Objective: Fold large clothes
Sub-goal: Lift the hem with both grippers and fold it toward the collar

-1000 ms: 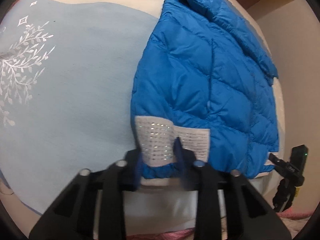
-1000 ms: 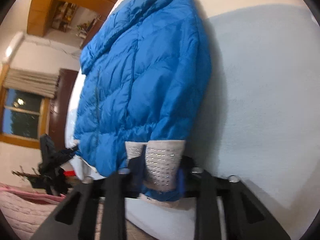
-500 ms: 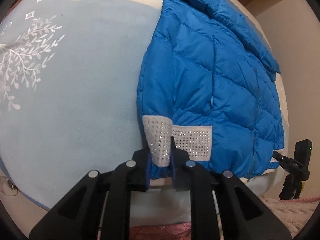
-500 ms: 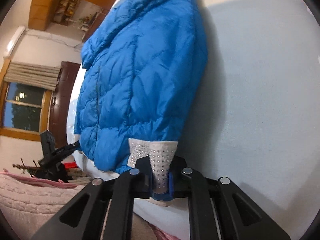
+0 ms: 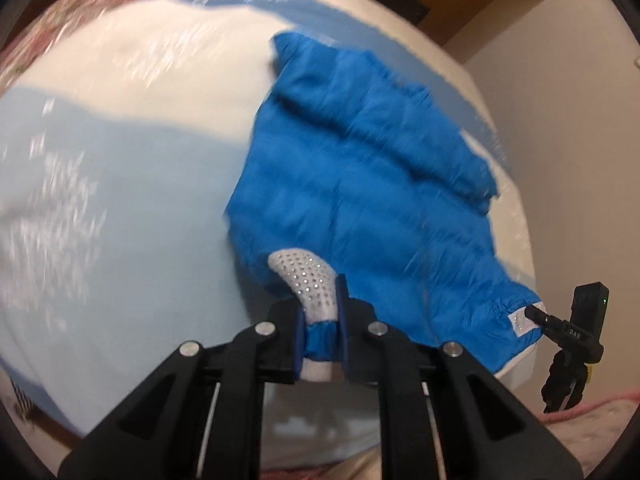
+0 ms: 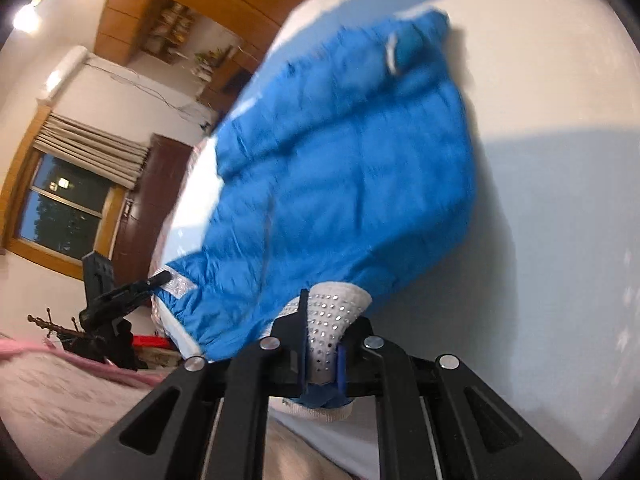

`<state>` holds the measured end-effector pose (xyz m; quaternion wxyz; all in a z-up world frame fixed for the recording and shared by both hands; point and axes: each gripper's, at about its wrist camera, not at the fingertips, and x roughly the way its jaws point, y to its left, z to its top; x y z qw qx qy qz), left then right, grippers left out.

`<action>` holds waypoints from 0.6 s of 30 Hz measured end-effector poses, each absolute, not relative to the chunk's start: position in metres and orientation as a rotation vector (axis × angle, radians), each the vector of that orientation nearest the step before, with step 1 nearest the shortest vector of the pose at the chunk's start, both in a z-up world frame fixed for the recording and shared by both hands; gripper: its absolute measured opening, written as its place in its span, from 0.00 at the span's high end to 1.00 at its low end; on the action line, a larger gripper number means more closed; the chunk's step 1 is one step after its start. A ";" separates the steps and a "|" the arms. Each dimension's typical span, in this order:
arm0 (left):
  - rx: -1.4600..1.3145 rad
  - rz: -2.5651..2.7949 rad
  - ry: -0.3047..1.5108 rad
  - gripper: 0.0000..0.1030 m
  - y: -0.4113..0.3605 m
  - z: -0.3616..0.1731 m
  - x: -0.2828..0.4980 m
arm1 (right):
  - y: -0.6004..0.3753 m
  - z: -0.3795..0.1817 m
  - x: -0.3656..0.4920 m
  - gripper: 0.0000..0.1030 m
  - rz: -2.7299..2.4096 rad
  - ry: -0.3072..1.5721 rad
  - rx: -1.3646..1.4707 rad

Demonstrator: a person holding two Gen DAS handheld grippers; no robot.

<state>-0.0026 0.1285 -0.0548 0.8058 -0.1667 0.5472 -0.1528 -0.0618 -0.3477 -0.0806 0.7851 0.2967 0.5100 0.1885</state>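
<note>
Smooth quilted cloth jacket (image 5: 360,184)

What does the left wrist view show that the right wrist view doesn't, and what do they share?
Only the left wrist view: the left hand-held gripper shut on a studded white cuff, and the white leaf print on the pale blue bedspread.

Only the right wrist view: the right hand-held gripper shut on the other studded cuff, plus the window, dark door and wooden shelves.

Both: the blue puffer jacket on the bed, and each view catches the other gripper at the jacket's hem.
</note>
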 end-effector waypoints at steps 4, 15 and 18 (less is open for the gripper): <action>-0.400 -0.368 1.124 0.89 0.124 -0.043 0.039 | -0.353 -0.062 -0.028 0.91 0.396 1.086 0.627; -0.412 -0.457 1.000 0.88 0.094 -0.015 0.172 | -0.390 -0.042 0.084 0.91 0.394 1.022 0.728; -0.408 -0.458 0.991 0.88 0.082 -0.016 0.207 | -0.401 -0.050 0.116 0.90 0.386 1.020 0.778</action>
